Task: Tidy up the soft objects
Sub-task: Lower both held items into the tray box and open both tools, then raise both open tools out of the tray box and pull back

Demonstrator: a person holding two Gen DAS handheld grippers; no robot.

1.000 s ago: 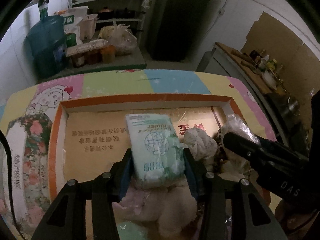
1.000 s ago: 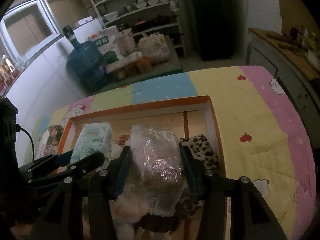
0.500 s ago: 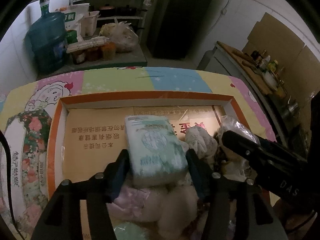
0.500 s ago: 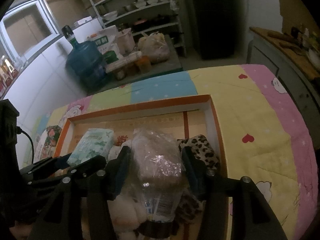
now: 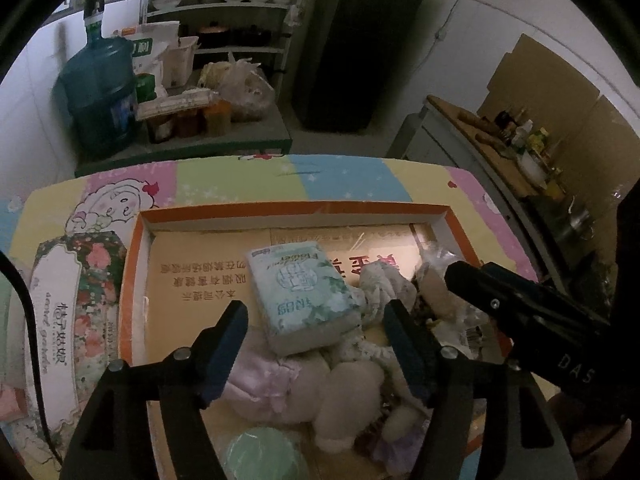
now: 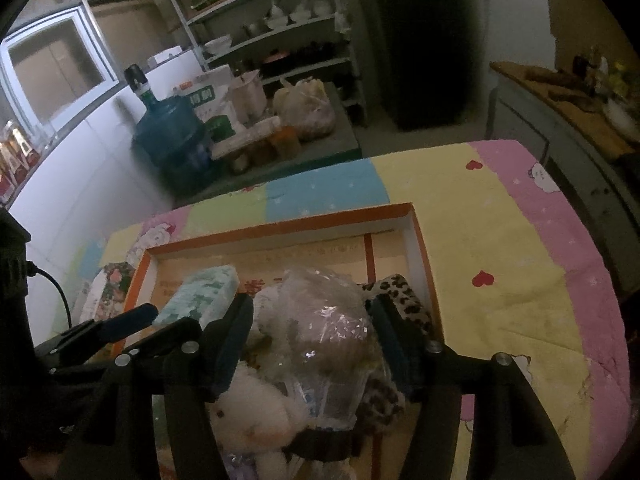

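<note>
Both tools are opening. The left tool has released the tissue pack, the right tool the plastic-wrapped bundle; both rest in the box. Placement appears complete.

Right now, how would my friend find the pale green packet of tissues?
Find the shallow orange-rimmed cardboard box on the colourful patchwork cloth. Inside, the pale green plastic tissue pack lies atop the heap of plush toys. It is the only flat, printed rectangle among lumpy, fuzzy things.
</note>
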